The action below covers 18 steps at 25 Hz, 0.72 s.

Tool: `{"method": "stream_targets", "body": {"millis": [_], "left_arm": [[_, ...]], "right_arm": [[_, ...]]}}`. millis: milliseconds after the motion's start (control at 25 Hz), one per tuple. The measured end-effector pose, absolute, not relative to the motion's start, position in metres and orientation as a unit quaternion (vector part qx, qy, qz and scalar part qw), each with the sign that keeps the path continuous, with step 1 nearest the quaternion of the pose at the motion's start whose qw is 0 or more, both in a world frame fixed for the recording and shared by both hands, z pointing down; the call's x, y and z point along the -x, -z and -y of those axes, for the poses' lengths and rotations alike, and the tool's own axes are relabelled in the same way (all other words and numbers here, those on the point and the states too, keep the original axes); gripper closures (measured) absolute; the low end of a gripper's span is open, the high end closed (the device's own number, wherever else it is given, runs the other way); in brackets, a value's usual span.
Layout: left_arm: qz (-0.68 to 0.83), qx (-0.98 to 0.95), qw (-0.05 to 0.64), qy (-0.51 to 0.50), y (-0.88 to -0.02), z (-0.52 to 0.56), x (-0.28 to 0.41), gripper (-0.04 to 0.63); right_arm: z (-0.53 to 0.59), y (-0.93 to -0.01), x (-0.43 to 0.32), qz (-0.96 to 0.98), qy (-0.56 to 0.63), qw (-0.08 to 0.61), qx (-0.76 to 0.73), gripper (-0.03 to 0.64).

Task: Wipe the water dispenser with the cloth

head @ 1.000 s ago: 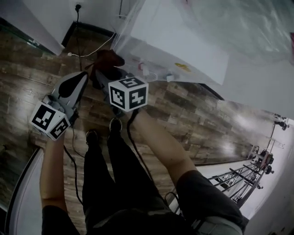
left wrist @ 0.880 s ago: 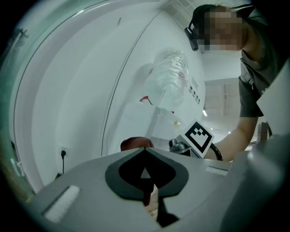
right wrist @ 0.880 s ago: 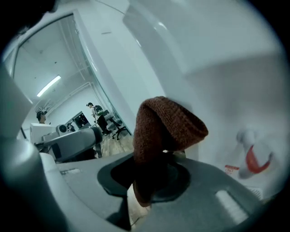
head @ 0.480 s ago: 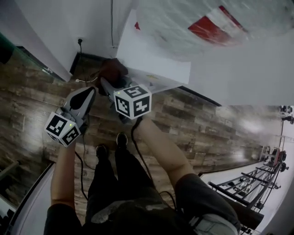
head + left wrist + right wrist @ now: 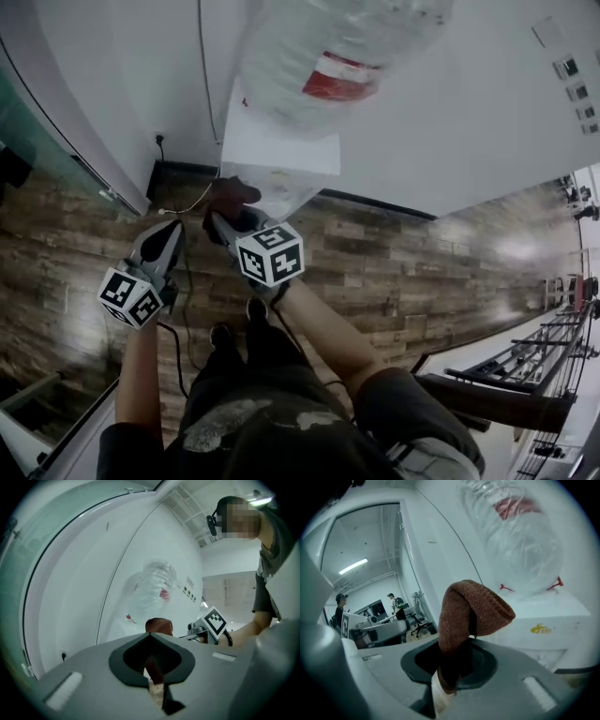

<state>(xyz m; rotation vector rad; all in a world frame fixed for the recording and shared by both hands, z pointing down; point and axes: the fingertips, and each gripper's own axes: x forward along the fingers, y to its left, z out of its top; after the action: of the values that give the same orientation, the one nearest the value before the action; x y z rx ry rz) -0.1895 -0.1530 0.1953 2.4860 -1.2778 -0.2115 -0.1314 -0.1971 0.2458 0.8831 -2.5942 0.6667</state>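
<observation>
STEP: approach, wiping apparently not begun | right tool (image 5: 447,677): clenched on cloth (image 5: 471,611), near water dispenser (image 5: 553,616) front, contact unclear | left tool (image 5: 157,686): jaws together, empty | NEXT: press cloth flat against casing, then stroke.

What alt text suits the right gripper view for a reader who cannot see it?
The right gripper is shut on a brown knitted cloth that flops over. Behind stands the white water dispenser, topped by an upturned clear bottle with a red label.
</observation>
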Motion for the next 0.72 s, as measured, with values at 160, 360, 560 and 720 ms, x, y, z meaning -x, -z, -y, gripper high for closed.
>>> {"method": "stream_targets", "body": {"millis": [160,360,560,720], "left_arm": [[0.421,-0.895,0.134,0.056,-0.180,0.124,0.178,0.578],[0.405,-0.900,0.147,0.065,-0.183,0.093,0.166,0.578],[0.384,-0.912,0.138,0.054,-0.168,0.061,0.143,0.578],[0.384,-0.913,0.122,0.062,-0.149,0.038,0.128,0.578]], "right_arm": [[0.158,-0.227,0.116,0.908,-0.203,0.156,-0.332,0.555],[0.119,-0.216,0.088,0.897,-0.189,0.148,-0.370,0.555],[0.086,-0.201,0.043,0.881,-0.208,0.112,-0.410,0.555],[0.060,-0.197,0.008,0.869,-0.223,0.097,-0.431,0.555]]}}
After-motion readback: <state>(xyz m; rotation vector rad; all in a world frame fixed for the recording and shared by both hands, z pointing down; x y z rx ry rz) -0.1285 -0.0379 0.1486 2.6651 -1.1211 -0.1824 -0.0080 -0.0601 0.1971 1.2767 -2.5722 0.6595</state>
